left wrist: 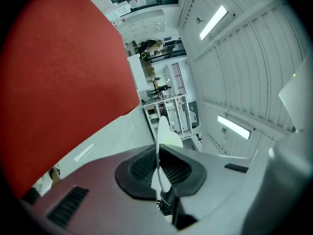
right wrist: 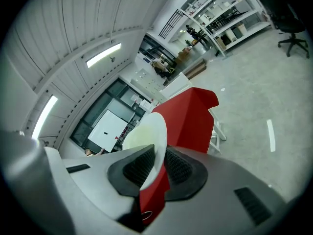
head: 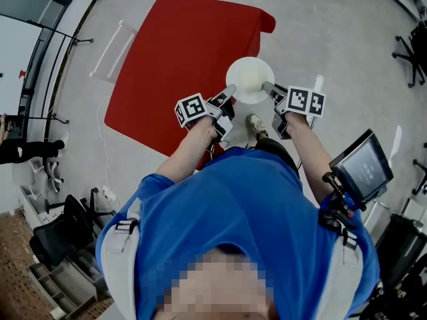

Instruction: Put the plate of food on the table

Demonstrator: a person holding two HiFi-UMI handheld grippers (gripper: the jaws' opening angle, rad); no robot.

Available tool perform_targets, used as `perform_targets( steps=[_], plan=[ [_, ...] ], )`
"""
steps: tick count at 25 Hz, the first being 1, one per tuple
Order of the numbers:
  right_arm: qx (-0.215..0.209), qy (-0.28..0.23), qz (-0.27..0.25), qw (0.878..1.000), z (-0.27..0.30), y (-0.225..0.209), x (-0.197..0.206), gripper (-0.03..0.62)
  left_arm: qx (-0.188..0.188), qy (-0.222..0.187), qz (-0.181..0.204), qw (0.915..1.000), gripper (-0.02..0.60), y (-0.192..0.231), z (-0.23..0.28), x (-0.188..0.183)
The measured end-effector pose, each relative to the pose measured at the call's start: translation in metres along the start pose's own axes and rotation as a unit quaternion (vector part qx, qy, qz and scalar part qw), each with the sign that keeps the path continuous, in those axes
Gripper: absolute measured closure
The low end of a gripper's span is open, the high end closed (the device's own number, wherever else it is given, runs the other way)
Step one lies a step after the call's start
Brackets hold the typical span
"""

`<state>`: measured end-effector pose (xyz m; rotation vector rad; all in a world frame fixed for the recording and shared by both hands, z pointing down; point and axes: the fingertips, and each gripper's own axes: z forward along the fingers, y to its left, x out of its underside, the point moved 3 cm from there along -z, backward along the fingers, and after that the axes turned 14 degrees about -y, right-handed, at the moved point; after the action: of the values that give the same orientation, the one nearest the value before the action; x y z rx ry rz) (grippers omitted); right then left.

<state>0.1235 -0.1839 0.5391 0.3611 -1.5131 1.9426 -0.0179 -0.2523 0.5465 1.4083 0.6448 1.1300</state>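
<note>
Head view shows the carrying step: the red counter [head: 173, 59] lies ahead and to the left. The left tool [head: 229, 92] is clamped on the left rim of the white plate [head: 249, 79], which holds a pale food, and the right tool [head: 269, 88] pinches the opposite rim. The plate hangs in the air at the counter's right edge, not yet set down. The next move likely calls for bringing it level over the cloth, lowering it, then opening both tools.
</note>
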Motion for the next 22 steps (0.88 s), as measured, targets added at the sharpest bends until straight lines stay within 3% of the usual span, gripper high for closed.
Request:
perform_targets(
  steps=[5,11,22],
  plan=[
    [-0.019,0.017,-0.012,1.0,0.006,0.021,0.006,0.556,-0.006,-0.026,0.001,0.9996,0.561,-0.005,-0.022,-0.01],
    [-0.031,0.045,-0.017,0.998,0.029,-0.003,0.004,0.556,-0.022,-0.052,-0.004,0.9984,0.561,0.017,-0.007,-0.01],
    [-0.048,0.082,-0.026,0.995,0.034,0.004,0.021,0.557,-0.047,-0.085,-0.005,0.9953,0.561,0.026,-0.03,-0.006]
  ],
)
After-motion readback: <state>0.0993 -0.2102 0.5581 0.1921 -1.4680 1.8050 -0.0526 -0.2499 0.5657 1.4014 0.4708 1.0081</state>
